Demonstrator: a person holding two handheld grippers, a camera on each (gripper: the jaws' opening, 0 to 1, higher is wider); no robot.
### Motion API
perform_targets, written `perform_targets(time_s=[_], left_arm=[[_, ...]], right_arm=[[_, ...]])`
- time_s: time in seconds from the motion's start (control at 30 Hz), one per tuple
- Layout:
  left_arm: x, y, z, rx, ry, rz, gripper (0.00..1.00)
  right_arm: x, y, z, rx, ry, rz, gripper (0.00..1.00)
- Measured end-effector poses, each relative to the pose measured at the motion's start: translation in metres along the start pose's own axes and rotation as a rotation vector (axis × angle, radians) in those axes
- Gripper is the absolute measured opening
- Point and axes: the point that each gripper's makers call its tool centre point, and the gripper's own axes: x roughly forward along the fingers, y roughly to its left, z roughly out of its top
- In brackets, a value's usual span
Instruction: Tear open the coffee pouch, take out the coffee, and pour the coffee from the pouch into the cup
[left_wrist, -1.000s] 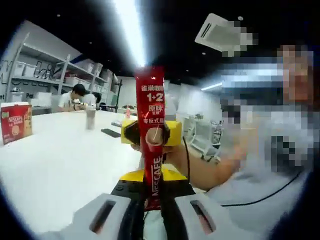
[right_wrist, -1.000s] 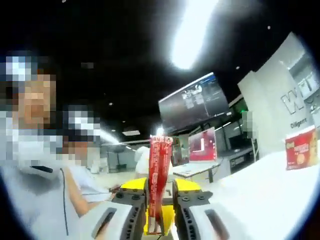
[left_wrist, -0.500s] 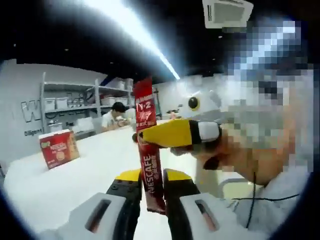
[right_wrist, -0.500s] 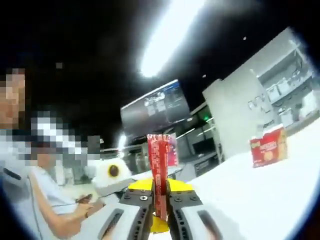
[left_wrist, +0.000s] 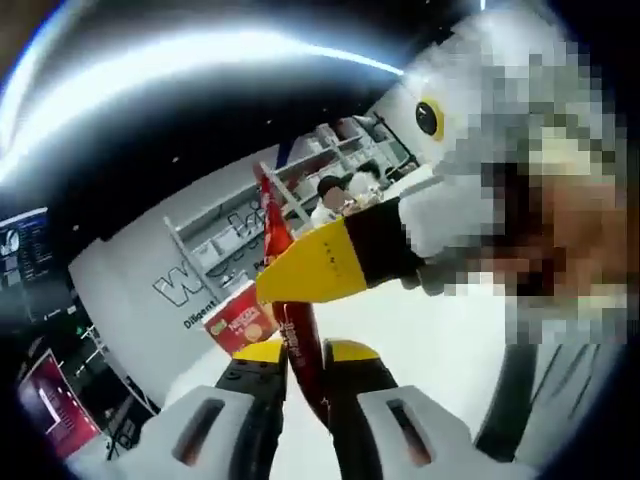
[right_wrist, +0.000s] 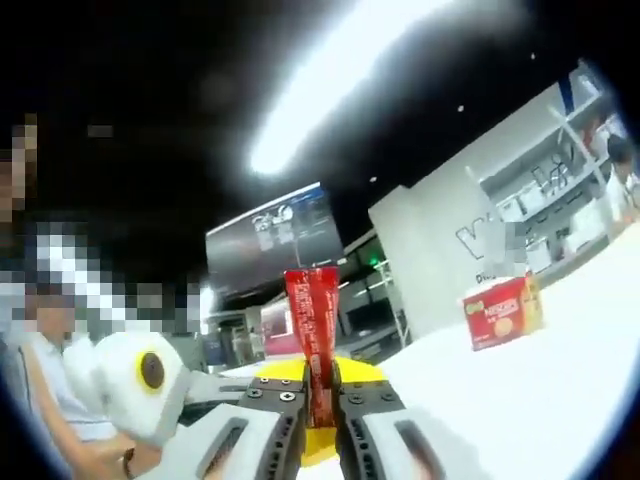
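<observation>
Both grippers pinch one red coffee pouch (left_wrist: 292, 330) held up above the white table (right_wrist: 520, 400).

The left gripper (left_wrist: 305, 385) has its jaws pressed on the pouch's lower part, while the right gripper (left_wrist: 330, 262) crosses in front, its yellow jaws hiding the pouch's middle. In the right gripper view, the right gripper's jaws clamp the pouch (right_wrist: 315, 340), whose lower end is hidden between them. A red box (right_wrist: 503, 312) stands on the table beyond; its lettering is blurred.
</observation>
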Motion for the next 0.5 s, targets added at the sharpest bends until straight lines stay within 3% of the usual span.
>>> perform_targets(time_s=[0.1, 0.27, 0.3, 0.4, 0.43, 0.47, 0.5], left_arm=[[0.002, 0.004, -0.001, -0.014, -0.013, -0.005, 0.13], [-0.003, -0.001, -0.001, -0.145, -0.047, -0.135, 0.12], [-0.008, -0.006, -0.001, -0.219, -0.059, -0.219, 0.12], [-0.014, -0.007, 0.000, -0.310, -0.086, -0.312, 0.12], [-0.027, -0.023, 0.001, -0.397, -0.104, -0.481, 0.12], [-0.028, -0.023, 0.001, -0.413, -0.112, -0.494, 0.12], [-0.036, -0.026, 0.003, -0.497, -0.164, -0.610, 0.12]], right_arm=[[0.001, 0.001, 0.000, -0.003, 0.002, 0.027, 0.10], [-0.001, 0.006, -0.003, -0.013, 0.013, 0.116, 0.17], [-0.002, 0.007, -0.003, -0.015, 0.008, 0.142, 0.20], [-0.006, 0.015, -0.003, -0.032, 0.013, 0.212, 0.23], [-0.007, 0.019, -0.004, -0.037, 0.018, 0.241, 0.24], [-0.008, 0.022, -0.004, -0.046, 0.020, 0.261, 0.24], [-0.009, 0.026, -0.006, -0.051, 0.022, 0.286, 0.25]])
